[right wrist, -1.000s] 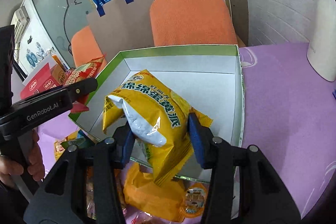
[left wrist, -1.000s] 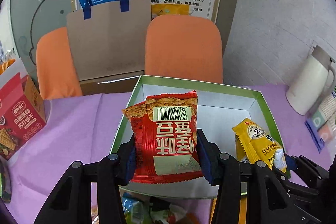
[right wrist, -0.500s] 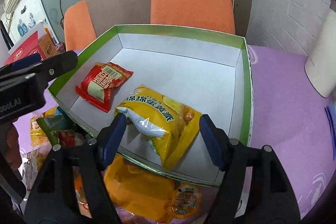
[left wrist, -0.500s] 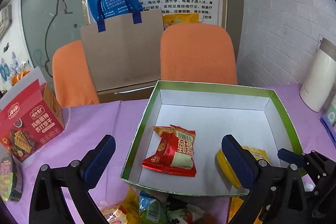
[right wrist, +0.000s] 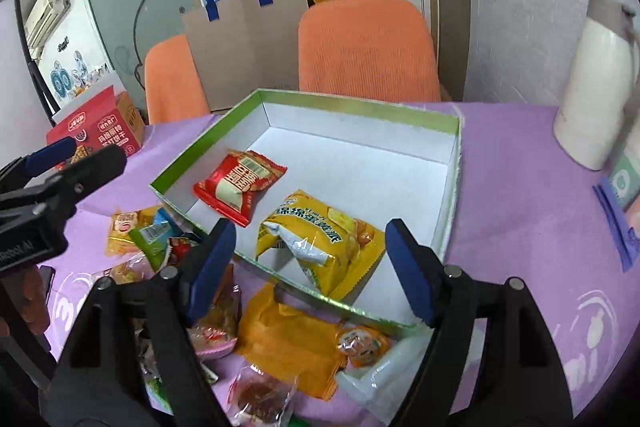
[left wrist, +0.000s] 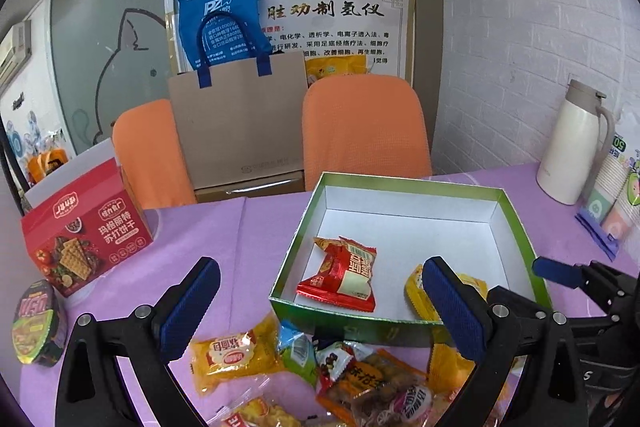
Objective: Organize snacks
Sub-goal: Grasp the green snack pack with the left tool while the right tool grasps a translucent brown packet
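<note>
Two black two-finger claws, each with blue ribbed pads, both spread wide and gripping nothing. Left claw (left wrist: 320,301) hovering over the near edge of the box; right claw (right wrist: 308,267) likewise, just off to the left claw's right.

One shallow square cardboard box (left wrist: 516,215), green outside, plain white inside, directly ahead of both claws on a purple tablecloth (left wrist: 224,239). Two packets lying flat inside it. One glossy red foil packet (left wrist: 344,273), crimped ends, barcode upward, just ahead of the left claw between its fingers. One crinkled yellow packet (right wrist: 320,239), pillow-shaped with a torn-looking white patch, just ahead of the right claw between its fingers, close to the box's near wall.

Loose pile of wrapped snacks (left wrist: 320,367) on the cloth below and under both claws, outside the box: yellow, green, orange and clear wrappers, overlapping, too jumbled to count exactly.

Left of the left claw: one red cardboard cracker carton (left wrist: 84,231), and one round instant-noodle cup (left wrist: 34,323) nearer the edge. Far right of the right claw: one smooth cream flask (right wrist: 596,87) with a handle, standing upright.

Beyond the box: two orange fabric chair backs (left wrist: 364,123), one brown paper bag (left wrist: 240,123) with blue handles between them, one blue tote (left wrist: 220,15) above it.
</note>
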